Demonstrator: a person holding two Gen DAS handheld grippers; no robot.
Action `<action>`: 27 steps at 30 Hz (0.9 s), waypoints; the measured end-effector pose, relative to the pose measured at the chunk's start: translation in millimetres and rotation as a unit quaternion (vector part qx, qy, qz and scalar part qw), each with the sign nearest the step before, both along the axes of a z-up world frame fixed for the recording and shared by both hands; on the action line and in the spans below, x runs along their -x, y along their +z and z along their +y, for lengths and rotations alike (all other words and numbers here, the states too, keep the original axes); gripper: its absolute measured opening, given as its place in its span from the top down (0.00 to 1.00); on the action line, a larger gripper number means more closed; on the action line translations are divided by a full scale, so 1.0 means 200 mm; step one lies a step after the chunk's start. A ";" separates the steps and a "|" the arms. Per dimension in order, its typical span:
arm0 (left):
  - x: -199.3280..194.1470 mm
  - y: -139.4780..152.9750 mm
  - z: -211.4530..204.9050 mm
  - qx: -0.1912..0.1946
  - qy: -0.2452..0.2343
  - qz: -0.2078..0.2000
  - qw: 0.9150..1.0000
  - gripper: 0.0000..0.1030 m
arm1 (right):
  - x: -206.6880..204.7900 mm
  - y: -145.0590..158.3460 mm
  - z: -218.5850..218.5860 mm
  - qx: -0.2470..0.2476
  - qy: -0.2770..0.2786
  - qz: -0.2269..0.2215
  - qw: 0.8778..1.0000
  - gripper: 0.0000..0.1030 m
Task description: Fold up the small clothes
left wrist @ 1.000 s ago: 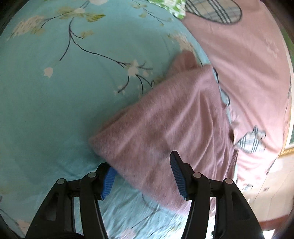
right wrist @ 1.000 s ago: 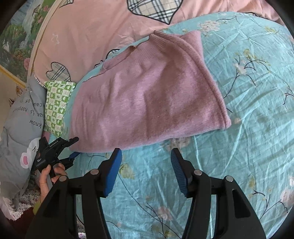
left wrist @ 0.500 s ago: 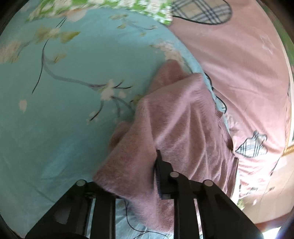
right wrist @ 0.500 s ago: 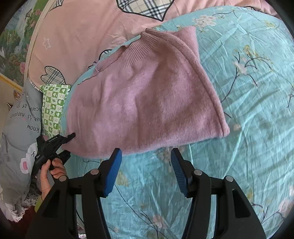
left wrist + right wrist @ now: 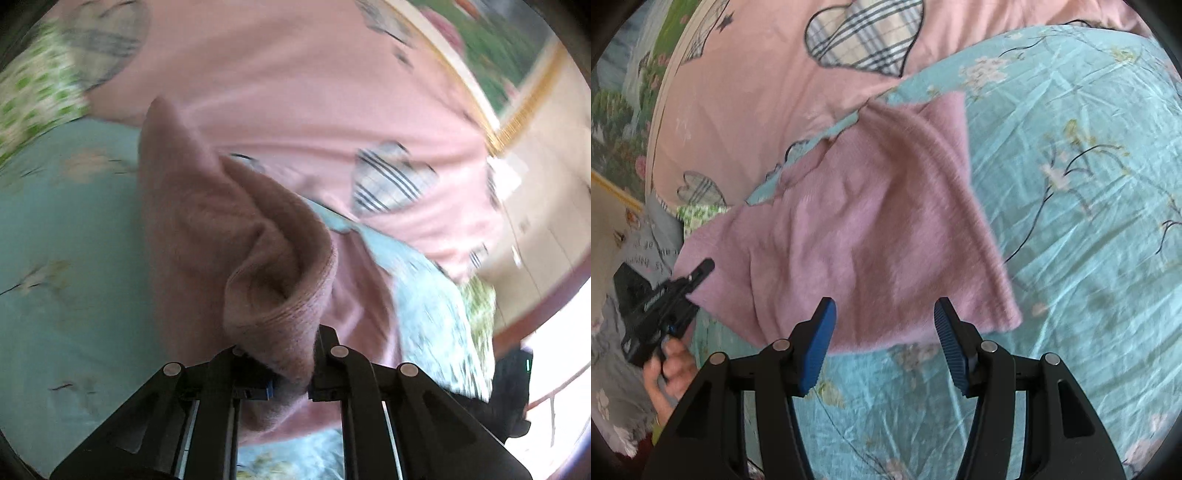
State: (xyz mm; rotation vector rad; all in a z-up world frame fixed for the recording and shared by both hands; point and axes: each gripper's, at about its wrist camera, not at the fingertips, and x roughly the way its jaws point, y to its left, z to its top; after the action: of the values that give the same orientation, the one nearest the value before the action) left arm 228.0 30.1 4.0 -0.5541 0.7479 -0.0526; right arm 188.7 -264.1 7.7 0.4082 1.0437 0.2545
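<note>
Left wrist view, nearest: left gripper (image 5: 291, 373), black arms drawn together, clamped on a bunched corner of the mauve sweater (image 5: 207, 221); knit hem raised off the bed and curled into a fold just above the jaws. Blue pad (image 5: 266, 391) partly visible under the fabric. Beyond the fold: rest of the sweater draped down onto the teal floral sheet (image 5: 66, 229). Farther: pink quilt (image 5: 295, 92) with plaid heart patches, green-and-white checked cloth (image 5: 33, 92) at upper left, painted wall panel (image 5: 491, 48) with gold trim at upper right. Whole view blurred.

Right wrist view, nearest: right gripper (image 5: 884, 345), blue ribbed fingers (image 5: 816, 350) held apart, nothing between them, poised over the teal floral sheet (image 5: 1089, 240) just short of the near edge of the sweater (image 5: 871, 236). Sweater spread on the sheet, one ribbed edge running diagonally from upper centre to lower right, left corner lifted. At that left corner: left gripper (image 5: 701, 269) seen from outside, black body gripped by a hand (image 5: 670, 369), tip touching the sweater's edge. Beside the hand, lower left: grey printed cloth (image 5: 613, 387). Far side: pink quilt (image 5: 746, 92) with a large plaid heart (image 5: 864, 33), meeting the far edge of the sweater; painted panel (image 5: 617, 110) at far left.
</note>
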 end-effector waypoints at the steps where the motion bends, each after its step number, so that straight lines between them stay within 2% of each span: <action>1: -0.02 0.00 -0.06 -0.002 -0.015 0.000 1.000 0.91 | -0.01 0.01 -0.03 -0.001 -0.005 -0.004 1.000 0.45; 5: -0.08 -0.10 -0.29 -0.008 -0.083 0.018 0.996 0.91 | -0.08 0.05 -0.12 -0.013 -0.018 -0.014 1.000 0.45; 6: -0.11 -0.16 -0.36 -0.014 -0.101 0.032 0.994 0.91 | -0.10 0.05 -0.13 -0.020 -0.020 -0.014 1.000 0.45; 9: -0.12 -0.28 -0.43 -0.007 -0.121 0.062 0.991 0.92 | -0.19 0.03 -0.11 -0.043 -0.004 -0.003 0.999 0.45; 16: -0.09 -0.26 -0.41 0.007 -0.119 0.060 0.991 0.92 | -0.43 -0.12 0.11 -0.128 0.057 0.046 0.989 0.45; 21: -0.05 -0.28 -0.35 0.010 -0.114 0.066 0.991 0.92 | -0.61 -0.24 0.28 -0.156 0.092 0.073 0.981 0.45; 24: -0.05 -0.29 -0.34 0.010 -0.111 0.070 0.991 0.92 | -0.70 -0.26 0.39 -0.146 0.119 0.070 0.980 0.45; 25: -0.05 -0.30 -0.34 0.009 -0.112 0.070 0.991 0.92 | -0.73 -0.26 0.43 -0.144 0.127 0.071 0.979 0.48; 27: -0.05 -0.30 -0.35 0.003 -0.114 0.072 0.991 0.92 | -0.78 -0.28 0.48 -0.137 0.138 0.077 0.978 0.70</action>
State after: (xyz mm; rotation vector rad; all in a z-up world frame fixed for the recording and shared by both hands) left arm 237.8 -40.8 -55.3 -0.4792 0.9511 -0.2286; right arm 344.5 -168.5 -48.8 0.5387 1.2222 0.6278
